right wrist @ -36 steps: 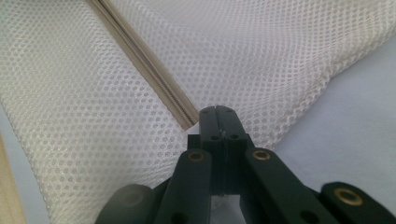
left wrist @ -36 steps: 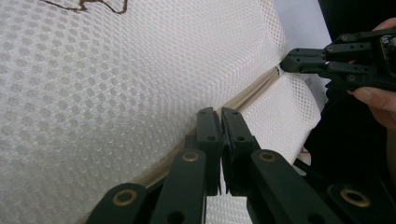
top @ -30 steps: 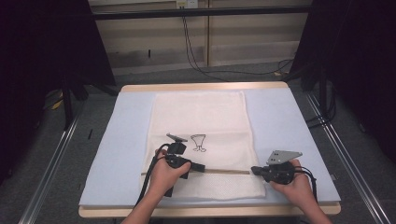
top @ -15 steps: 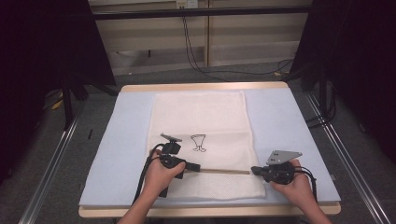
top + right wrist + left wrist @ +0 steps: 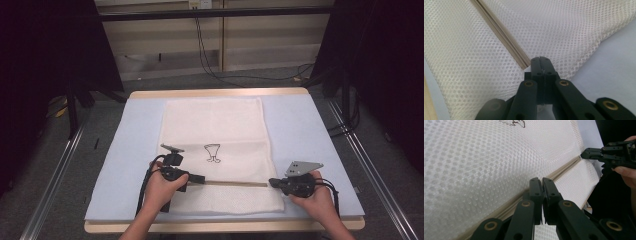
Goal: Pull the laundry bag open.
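Note:
A white mesh bag (image 5: 215,125) with a small black drawing (image 5: 212,152) lies flat on the blue mat (image 5: 300,130). A beige zipper (image 5: 235,183) runs across the bag near its front edge. My left gripper (image 5: 202,179) is shut on the zipper toward its left part; in the left gripper view its jaws (image 5: 541,180) meet right on the zipper line (image 5: 564,168). My right gripper (image 5: 271,182) is shut on the bag at the zipper's right end. In the right gripper view its tips (image 5: 540,58) pinch the mesh just beside the zipper's end (image 5: 499,32).
The mat covers a wooden table (image 5: 220,93) with dark floor and metal rails on both sides. Cables hang down the back wall (image 5: 210,55). My right gripper (image 5: 582,155) and its hand appear far off in the left gripper view.
My left gripper and hand have slid a little to the left along the zipper. The right gripper has stayed at the zipper's right end.

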The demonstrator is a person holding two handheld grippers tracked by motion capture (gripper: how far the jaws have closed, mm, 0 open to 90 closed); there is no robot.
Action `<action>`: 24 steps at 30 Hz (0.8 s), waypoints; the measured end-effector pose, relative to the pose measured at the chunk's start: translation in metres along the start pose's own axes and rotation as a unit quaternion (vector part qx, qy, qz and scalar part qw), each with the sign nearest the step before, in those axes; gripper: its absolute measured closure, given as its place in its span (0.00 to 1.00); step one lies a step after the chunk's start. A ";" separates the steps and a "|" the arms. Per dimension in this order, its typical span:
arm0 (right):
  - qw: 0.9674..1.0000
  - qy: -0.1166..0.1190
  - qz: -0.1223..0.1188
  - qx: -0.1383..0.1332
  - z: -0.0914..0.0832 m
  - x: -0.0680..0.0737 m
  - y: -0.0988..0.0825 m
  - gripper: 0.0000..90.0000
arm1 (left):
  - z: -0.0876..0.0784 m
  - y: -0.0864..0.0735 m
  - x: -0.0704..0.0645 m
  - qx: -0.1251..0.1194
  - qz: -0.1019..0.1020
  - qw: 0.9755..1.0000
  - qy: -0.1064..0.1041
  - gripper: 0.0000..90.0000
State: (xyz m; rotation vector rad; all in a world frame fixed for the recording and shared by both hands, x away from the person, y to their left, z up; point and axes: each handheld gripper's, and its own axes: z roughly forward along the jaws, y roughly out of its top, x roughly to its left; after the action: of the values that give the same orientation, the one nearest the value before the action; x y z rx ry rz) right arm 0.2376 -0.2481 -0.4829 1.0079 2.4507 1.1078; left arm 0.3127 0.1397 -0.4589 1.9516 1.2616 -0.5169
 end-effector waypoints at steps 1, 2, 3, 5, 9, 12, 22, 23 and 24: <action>1.000 -0.002 0.000 0.000 0.000 0.000 0.000 1.00 | -0.001 0.000 0.001 -0.002 0.004 1.000 0.005 0.97; 1.000 -0.002 0.001 0.000 0.000 0.000 0.000 1.00 | -0.001 0.000 0.001 -0.002 0.001 1.000 -0.003 0.97; 1.000 -0.002 0.001 0.000 0.000 0.000 0.000 1.00 | -0.001 -0.001 0.002 -0.003 0.001 1.000 -0.003 0.97; 1.000 -0.001 -0.001 0.000 0.000 0.000 0.000 1.00 | -0.002 -0.001 0.002 -0.003 -0.004 1.000 0.002 0.97; 1.000 -0.002 -0.001 0.001 0.000 0.001 0.000 1.00 | -0.005 -0.001 0.003 -0.007 -0.005 1.000 0.005 0.97; 1.000 -0.001 -0.001 0.001 0.000 0.001 0.000 1.00 | -0.009 -0.003 0.007 -0.005 -0.003 1.000 0.008 0.97; 1.000 -0.001 0.000 0.001 0.000 0.001 0.000 1.00 | -0.016 -0.007 0.012 -0.012 -0.012 1.000 0.010 0.97; 1.000 -0.002 0.000 0.001 0.000 0.001 0.000 1.00 | -0.016 -0.007 0.012 -0.012 -0.013 1.000 0.009 0.97; 1.000 0.000 0.000 0.002 0.000 0.000 0.000 1.00 | -0.017 -0.007 0.012 -0.012 -0.013 1.000 0.015 0.97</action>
State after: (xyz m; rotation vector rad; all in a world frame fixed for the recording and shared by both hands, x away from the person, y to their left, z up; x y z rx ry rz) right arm 0.2373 -0.2478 -0.4826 1.0097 2.4534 1.1043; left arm 0.3103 0.1614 -0.4591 1.9317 1.3082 -0.4848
